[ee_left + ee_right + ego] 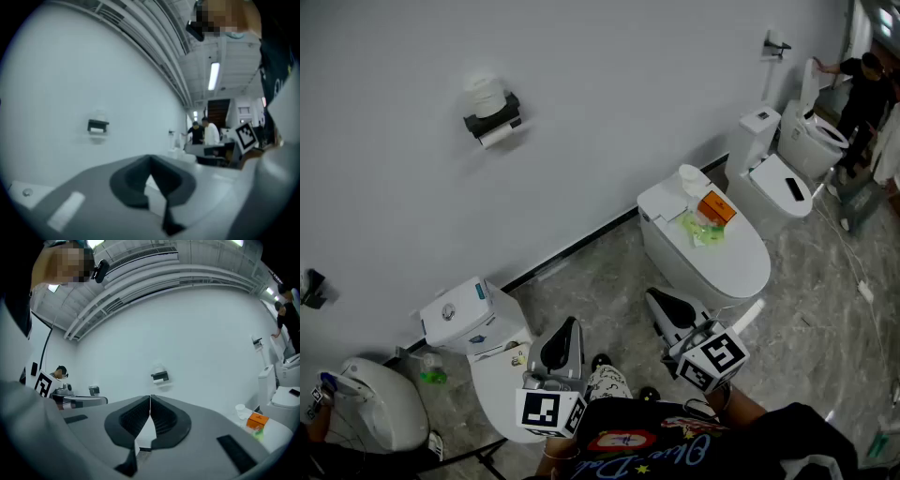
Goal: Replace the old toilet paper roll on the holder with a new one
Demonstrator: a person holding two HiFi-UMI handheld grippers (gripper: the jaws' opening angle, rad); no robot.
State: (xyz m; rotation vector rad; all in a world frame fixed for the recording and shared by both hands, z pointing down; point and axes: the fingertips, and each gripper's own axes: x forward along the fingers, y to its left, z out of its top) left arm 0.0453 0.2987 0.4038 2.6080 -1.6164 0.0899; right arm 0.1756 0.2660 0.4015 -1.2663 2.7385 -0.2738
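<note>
A black paper holder [492, 122] hangs on the white wall, with a white roll [484, 92] standing on top of it and white paper [496, 137] showing in its slot. It appears small and far off in the left gripper view [97, 125] and the right gripper view [160, 376]. My left gripper [571, 323] [150, 157] and right gripper [652, 294] [150, 397] are held low in front of me and point level at the wall. Both are shut with nothing between the jaws. A white round thing [692, 179], roll or cup, stands on the middle toilet.
Several toilets stand along the wall: one below my left gripper [492, 380], a middle one [741, 272] bearing an orange box [716, 206] and a green packet [703, 231], more to the right [778, 192]. A person [865, 89] bends over the farthest. A second holder [776, 44] hangs there.
</note>
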